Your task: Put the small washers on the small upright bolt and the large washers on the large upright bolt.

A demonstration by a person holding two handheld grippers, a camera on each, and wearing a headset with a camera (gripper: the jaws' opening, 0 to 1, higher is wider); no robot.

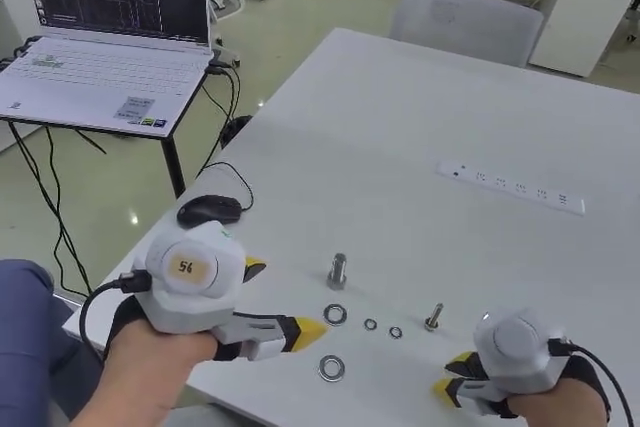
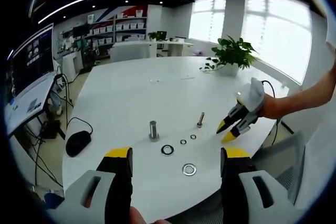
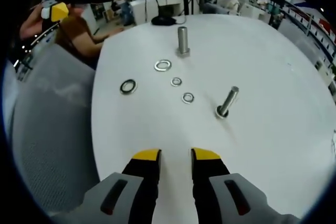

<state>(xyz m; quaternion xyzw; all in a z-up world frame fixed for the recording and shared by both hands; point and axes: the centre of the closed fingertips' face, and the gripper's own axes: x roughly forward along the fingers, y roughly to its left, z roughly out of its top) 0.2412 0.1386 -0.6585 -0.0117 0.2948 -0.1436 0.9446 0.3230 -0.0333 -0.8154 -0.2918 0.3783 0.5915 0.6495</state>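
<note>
On the white table (image 1: 420, 117) a large upright bolt (image 1: 338, 272) (image 2: 153, 129) (image 3: 182, 40) and a small upright bolt (image 1: 434, 317) (image 2: 200, 119) (image 3: 227, 103) stand apart. Flat between them lie two large washers (image 1: 335, 314) (image 1: 332, 368) and two small washers (image 1: 370, 324) (image 1: 396, 332). My left gripper (image 1: 285, 299) (image 2: 177, 153) is wide open and empty, just left of the washers. My right gripper (image 1: 452, 374) (image 3: 176, 154) hangs near the table's front edge, short of the small bolt, its jaws a narrow gap apart with nothing between them.
A black mouse (image 1: 210, 210) with its cable lies at the table's left edge. A white power strip (image 1: 510, 187) lies farther back on the right. A laptop (image 1: 100, 47) stands on a side stand at left, and a grey chair (image 1: 460, 22) sits behind the table.
</note>
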